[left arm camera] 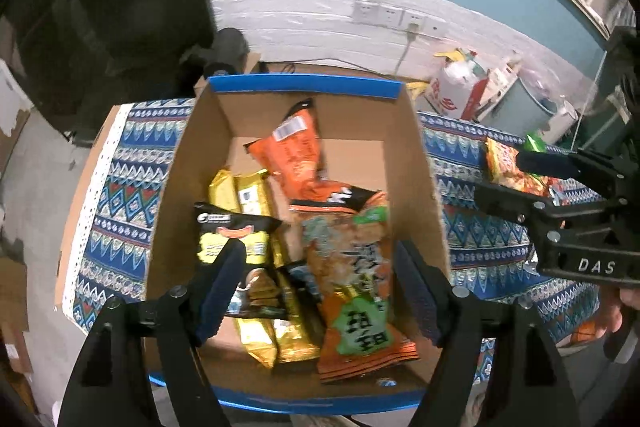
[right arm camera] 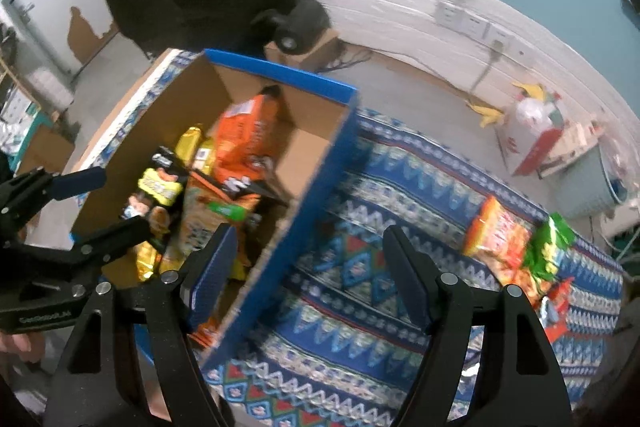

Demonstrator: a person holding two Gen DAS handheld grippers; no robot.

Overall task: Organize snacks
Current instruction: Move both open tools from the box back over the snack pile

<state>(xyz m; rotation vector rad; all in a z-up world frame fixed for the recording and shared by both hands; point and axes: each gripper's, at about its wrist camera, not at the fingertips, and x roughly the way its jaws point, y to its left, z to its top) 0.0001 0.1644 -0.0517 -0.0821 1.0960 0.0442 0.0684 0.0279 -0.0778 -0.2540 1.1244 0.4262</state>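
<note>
Blue-rimmed brown box (left arm camera: 304, 87); blue zigzag-patterned cloth (right arm camera: 360, 307).

White letters "DAS" stand on the black body of the right gripper (left arm camera: 548, 183). Large Chinese characters mark the orange-and-green snack bag (left arm camera: 356, 287) in the cardboard box (left arm camera: 424, 163); they look like "甜甜", though blur leaves it uncertain.

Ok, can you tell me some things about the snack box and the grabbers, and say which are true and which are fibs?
1. The brown cardboard box with blue rim holds several snack packets. True.
2. The left gripper squeezes a packet. False: its jaws are open, holding nothing.
3. The orange-red snack packet lies on the patterned blue tablecloth, outside the box. True.
4. The right gripper is shut. False: it is open.
5. The box is empty. False: the big orange packet lies inside.
</note>
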